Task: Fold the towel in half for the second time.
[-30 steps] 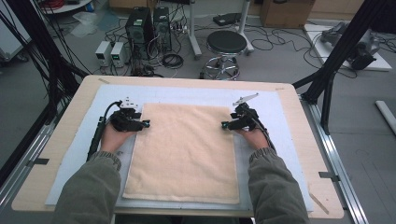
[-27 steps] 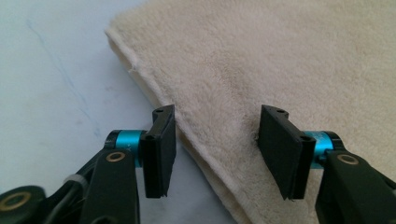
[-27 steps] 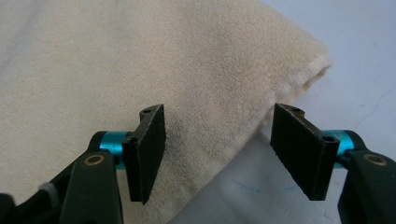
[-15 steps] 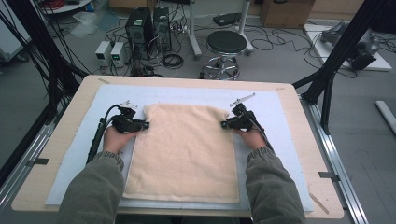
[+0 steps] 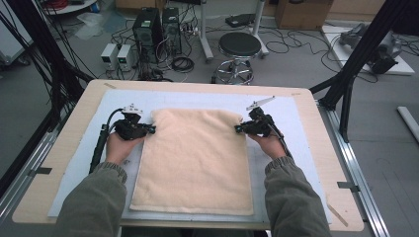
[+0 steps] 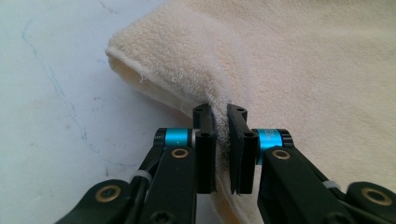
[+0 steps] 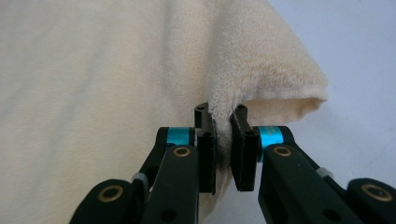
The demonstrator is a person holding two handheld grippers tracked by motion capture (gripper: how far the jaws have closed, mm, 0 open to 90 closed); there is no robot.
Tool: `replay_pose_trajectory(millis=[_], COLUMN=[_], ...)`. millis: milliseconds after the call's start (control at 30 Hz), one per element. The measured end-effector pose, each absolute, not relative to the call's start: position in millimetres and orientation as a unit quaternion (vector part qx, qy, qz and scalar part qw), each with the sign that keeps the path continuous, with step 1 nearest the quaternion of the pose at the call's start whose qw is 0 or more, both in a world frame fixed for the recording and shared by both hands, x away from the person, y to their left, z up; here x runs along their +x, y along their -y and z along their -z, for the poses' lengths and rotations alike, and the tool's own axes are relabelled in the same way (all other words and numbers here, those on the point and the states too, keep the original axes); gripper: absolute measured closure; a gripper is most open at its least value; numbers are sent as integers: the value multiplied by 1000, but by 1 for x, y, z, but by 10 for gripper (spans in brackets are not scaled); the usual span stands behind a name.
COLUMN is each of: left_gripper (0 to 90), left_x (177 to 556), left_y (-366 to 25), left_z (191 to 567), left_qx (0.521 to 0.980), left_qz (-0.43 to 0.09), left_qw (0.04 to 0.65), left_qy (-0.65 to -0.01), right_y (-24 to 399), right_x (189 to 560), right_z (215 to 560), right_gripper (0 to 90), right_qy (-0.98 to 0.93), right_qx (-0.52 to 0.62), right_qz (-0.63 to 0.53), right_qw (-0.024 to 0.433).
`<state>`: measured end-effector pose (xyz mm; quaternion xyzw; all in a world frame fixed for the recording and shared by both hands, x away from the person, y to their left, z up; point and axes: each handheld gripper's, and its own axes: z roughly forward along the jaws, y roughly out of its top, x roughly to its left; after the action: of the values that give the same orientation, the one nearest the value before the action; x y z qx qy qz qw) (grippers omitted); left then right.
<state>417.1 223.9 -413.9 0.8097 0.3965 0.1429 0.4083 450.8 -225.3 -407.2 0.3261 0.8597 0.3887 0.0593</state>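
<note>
Cream terry cloth is what you have in both grippers: the towel (image 5: 195, 158) lies spread on the white mat (image 5: 79, 182) that covers the wooden table (image 5: 74, 113), its near edge close to your side of the mat and its far edge short of the mat's far edge.

Your left gripper (image 5: 148, 129) sits at the towel's left edge, near its far-left corner. In the left gripper view its jaws have just been closing, and the left gripper (image 6: 223, 140) now pinches a ridge of the towel's (image 6: 299, 70) edge, with a thin strip of cloth squeezed between the pads. Beyond the jaws the corner is lifted and folded into a soft roll above the mat (image 6: 51, 93).

Your right gripper (image 5: 240, 129) mirrors it at the towel's right edge, near the far-right corner. In the right gripper view its jaws have likewise just been closing, and the right gripper (image 7: 223, 140) is pressed onto the towel's (image 7: 102, 70) edge, the cloth bunched between the pads and the corner curled up off the mat (image 7: 355, 56).

Both your hands rest low on the mat, sleeves coming in from the near edge of the table.
</note>
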Motion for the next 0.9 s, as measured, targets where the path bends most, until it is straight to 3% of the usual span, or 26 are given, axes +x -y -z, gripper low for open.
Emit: replay_pose_trajectory(millis=[367,600,700,900], left_gripper=[823,813,789,717], left_x=[353,302,293,288], left_y=[-233,-237,-242,-254], left_z=[395,415,424,426], left_qx=[812,829,832,844], left_qz=[-176,-155,-144,-138], left_qw=[440,433,427,400], left_qy=[-340,-318,-323,-329], right_y=[233,230,230,240], right_x=[392,353,342,339], right_z=[369,389,400,403], right_gripper=[829,818,810,685], right_qy=[-874,-898,-899,-890], right_qx=[256,247,246,262], right_qz=[-409,-363,-362,-374], right_qw=[61,-1,-6,-7])
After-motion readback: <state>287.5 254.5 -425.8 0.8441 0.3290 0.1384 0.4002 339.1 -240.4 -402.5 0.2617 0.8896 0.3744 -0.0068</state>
